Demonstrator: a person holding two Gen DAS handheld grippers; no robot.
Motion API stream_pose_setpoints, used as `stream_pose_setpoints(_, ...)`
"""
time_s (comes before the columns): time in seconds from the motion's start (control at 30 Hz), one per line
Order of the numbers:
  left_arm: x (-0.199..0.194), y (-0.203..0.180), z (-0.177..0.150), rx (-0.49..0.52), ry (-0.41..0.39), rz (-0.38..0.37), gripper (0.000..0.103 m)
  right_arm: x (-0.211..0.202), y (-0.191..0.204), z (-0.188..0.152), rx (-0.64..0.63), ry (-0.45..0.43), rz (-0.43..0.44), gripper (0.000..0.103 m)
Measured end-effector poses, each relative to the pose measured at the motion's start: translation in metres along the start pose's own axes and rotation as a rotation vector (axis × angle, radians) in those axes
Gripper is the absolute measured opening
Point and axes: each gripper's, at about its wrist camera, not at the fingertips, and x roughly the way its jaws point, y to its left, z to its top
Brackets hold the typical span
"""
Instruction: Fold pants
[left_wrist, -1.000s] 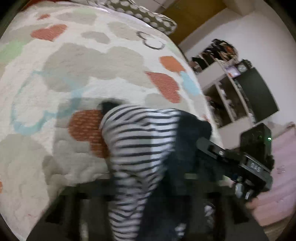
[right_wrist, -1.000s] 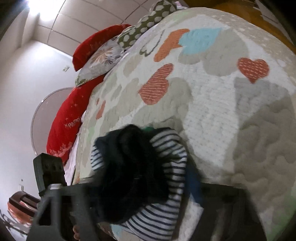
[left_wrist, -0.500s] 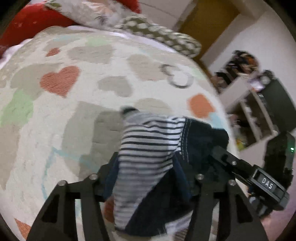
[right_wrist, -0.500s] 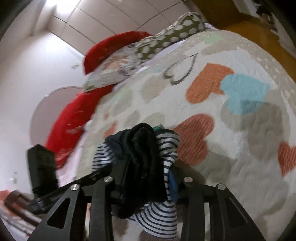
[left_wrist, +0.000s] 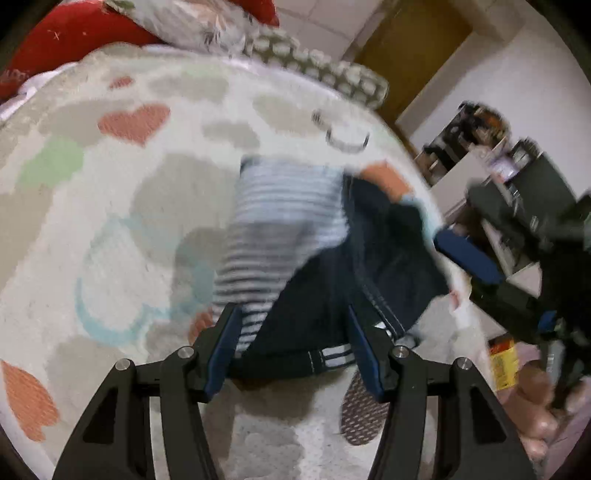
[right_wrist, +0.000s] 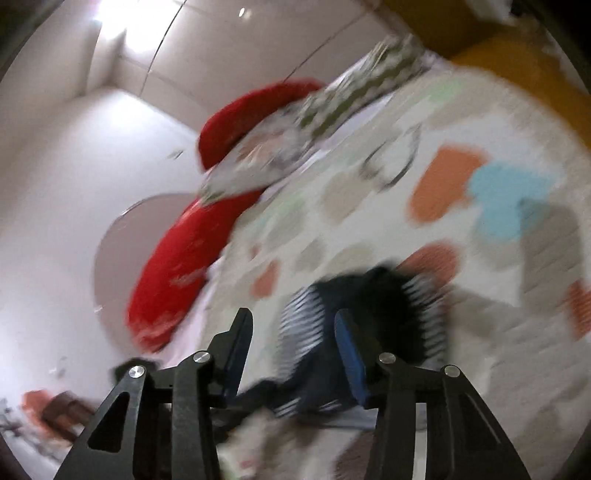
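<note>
The pants (left_wrist: 295, 236) are dark navy with a black-and-white striped part, lying folded on the heart-patterned bedspread (left_wrist: 110, 192). My left gripper (left_wrist: 291, 347) is open, its blue-padded fingers (left_wrist: 221, 350) standing on either side of the pants' near edge. My right gripper (right_wrist: 291, 350) is open too, with the pants (right_wrist: 369, 306) lying just beyond its fingers. The right gripper also shows at the right of the left wrist view (left_wrist: 469, 254). Both views are motion-blurred.
Red pillows (right_wrist: 181, 258) and a dotted pillow (left_wrist: 325, 77) lie at the head of the bed. A shelf unit (left_wrist: 480, 155) and a dark cabinet (left_wrist: 546, 184) stand beyond the bed's right edge. A wooden door (left_wrist: 413, 51) is behind.
Both grippers were shut on the pants and held them up. They have opened and pulled back, and the pants now lie on the bedspread.
</note>
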Motion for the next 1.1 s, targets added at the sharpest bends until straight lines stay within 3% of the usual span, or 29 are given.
stream_pose_setpoints(0.07, 0.003, -0.004, -0.006, 0.025, -0.021, 0.023, 0.057, 0.016, -0.006, -0.009, 0.029, 0.038, -0.016, 0.051)
stream_pose_setpoints(0.17, -0.003, -0.004, -0.007, 0.041, -0.026, 0.007, 0.057, 0.019, -0.036, -0.021, 0.095, 0.016, -0.122, 0.05)
stream_pose_setpoints(0.27, -0.015, -0.001, -0.008, 0.014, -0.031, 0.004, 0.057, 0.018, -0.059, -0.026, 0.159, -0.013, -0.079, 0.047)
stream_pose_setpoints(0.37, -0.032, 0.0, -0.013, -0.004, -0.058, 0.018, 0.06, 0.013, -0.051, -0.023, 0.147, -0.022, -0.085, 0.048)
stream_pose_setpoints(0.43, -0.044, -0.001, -0.018, -0.008, -0.086, 0.038, 0.065, 0.003, -0.038, -0.022, 0.102, -0.045, -0.118, 0.055)
stream_pose_setpoints(0.9, -0.155, -0.039, -0.06, 0.109, -0.489, 0.407, 0.097, -0.08, -0.003, -0.08, -0.04, -0.205, -0.292, 0.064)
stream_pose_setpoints(1.0, -0.165, -0.044, -0.063, 0.13, -0.515, 0.454, 0.101, -0.082, 0.016, -0.095, -0.118, -0.221, -0.349, 0.068)
stream_pose_setpoints(1.1, -0.166, -0.046, -0.064, 0.14, -0.487, 0.449, 0.101, -0.077, 0.027, -0.108, -0.188, -0.209, -0.397, 0.07)
